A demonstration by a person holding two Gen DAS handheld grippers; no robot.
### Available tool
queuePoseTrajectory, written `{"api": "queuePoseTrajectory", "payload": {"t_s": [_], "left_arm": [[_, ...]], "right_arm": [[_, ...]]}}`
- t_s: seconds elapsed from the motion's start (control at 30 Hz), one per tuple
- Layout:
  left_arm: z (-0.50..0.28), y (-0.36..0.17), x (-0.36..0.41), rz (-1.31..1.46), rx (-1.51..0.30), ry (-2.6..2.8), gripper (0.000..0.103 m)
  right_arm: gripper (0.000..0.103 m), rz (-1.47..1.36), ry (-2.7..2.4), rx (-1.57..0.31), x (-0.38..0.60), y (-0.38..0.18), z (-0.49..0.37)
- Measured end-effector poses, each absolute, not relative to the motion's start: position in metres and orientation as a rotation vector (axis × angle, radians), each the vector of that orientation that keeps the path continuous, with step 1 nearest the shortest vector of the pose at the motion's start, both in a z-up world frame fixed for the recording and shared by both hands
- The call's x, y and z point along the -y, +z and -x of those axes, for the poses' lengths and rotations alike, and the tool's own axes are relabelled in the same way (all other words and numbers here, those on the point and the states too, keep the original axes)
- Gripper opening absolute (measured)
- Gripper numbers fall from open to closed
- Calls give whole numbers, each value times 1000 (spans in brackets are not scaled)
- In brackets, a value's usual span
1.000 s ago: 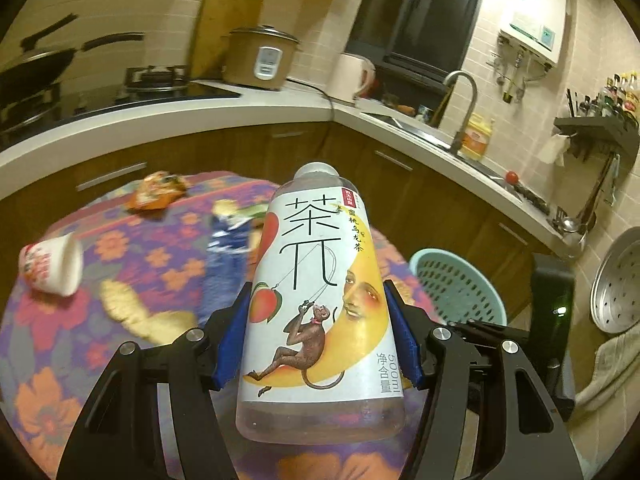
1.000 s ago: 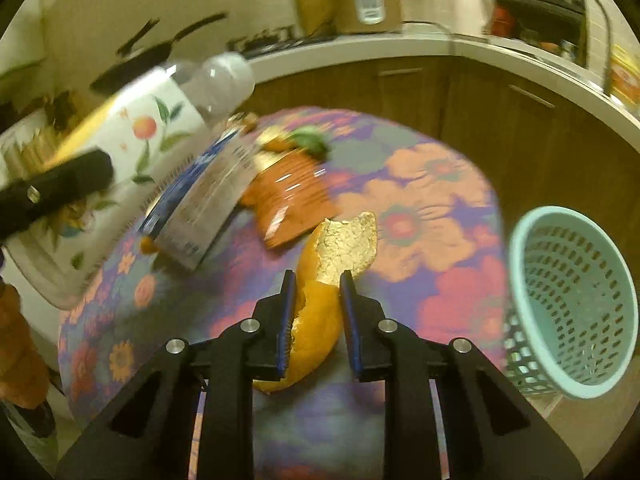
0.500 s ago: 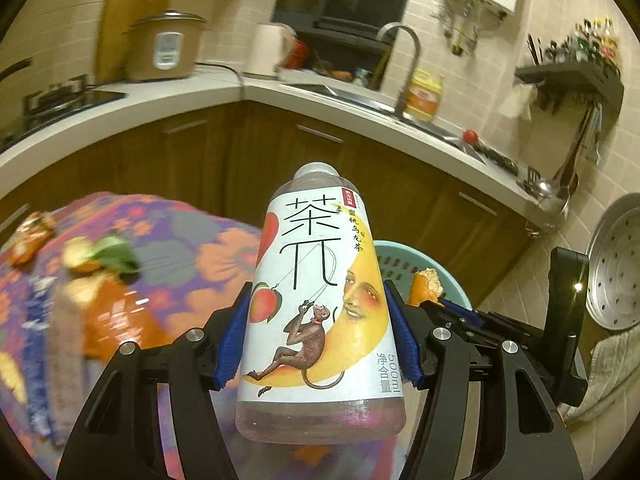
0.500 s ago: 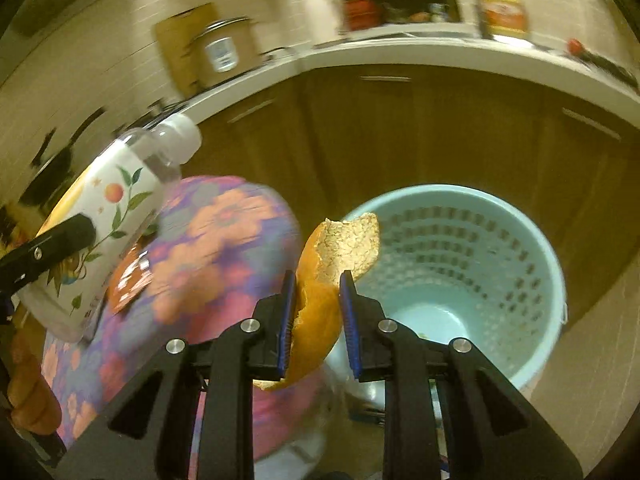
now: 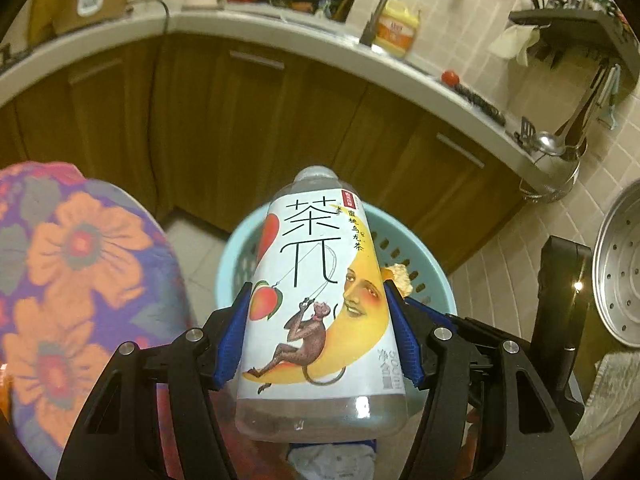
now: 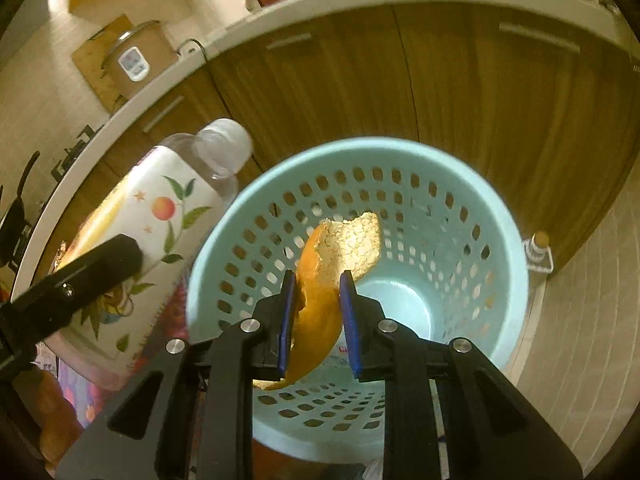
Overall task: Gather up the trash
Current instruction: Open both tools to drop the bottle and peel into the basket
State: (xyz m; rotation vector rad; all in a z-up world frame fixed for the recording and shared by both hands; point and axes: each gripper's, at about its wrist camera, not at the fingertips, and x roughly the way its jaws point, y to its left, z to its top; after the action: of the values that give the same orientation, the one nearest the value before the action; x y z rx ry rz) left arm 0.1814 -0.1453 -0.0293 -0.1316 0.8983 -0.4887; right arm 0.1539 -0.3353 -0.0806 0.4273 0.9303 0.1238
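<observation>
A kitchen with brown wooden cabinets (image 5: 248,120) under a pale curved countertop (image 5: 280,28) forms the background, and a light blue perforated basket (image 6: 472,216) stands on the tiled floor in front of those cabinets. A table covered by a purple cloth with orange flowers (image 5: 80,264) sits just beside the basket, on its left in the left wrist view.

The left gripper (image 5: 316,340) holds a tea bottle (image 5: 320,304) between its blue pads, jaws spread wide and pressed on both sides of the printed label. The bottle points forward and up, its capped neck toward the cabinets, and it hangs over the basket's near rim, hiding most of the opening in the left wrist view. In the right wrist view the same bottle (image 6: 156,232) shows tilted at the basket's left side, its neck level with the basket's far rim.

The right gripper (image 6: 318,308) has its jaws narrow, pinching an orange peel (image 6: 332,272) whose pale inner side faces the camera. The peel hangs above the basket's opening, well inside the rim, with the basket's bare bottom visible beyond it. A corner of this peel (image 5: 400,276) peeks out just right of the bottle in the left wrist view.

A rice cooker (image 6: 128,60) stands on the countertop, far beyond the basket.
</observation>
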Motion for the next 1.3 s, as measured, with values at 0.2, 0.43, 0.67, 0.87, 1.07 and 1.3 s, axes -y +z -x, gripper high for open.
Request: {"api": "queuePoseTrajectory", "payload": {"t_s": [0.2, 0.43, 0.67, 0.87, 1.07, 1.3], "left_arm": [[-190, -44, 151, 117, -945, -502, 61], [-194, -48, 155, 100, -979, -502, 62], [-190, -41, 155, 95, -959, -506, 64], [-184, -31, 149, 100, -930, -505, 66], [-174, -24, 138, 117, -916, -496, 66], [-153, -5, 120, 120, -867, -476, 66]], "right_arm": [[21, -422, 116, -996, 332, -100, -168], [24, -398, 106, -1042, 326, -110, -172], [43, -413, 125, -1036, 329, -108, -169], [46, -426, 135, -1023, 331, -105, -161], [46, -430, 156, -1018, 328, -101, -155], [46, -432, 184, -999, 321, -91, -149]]}}
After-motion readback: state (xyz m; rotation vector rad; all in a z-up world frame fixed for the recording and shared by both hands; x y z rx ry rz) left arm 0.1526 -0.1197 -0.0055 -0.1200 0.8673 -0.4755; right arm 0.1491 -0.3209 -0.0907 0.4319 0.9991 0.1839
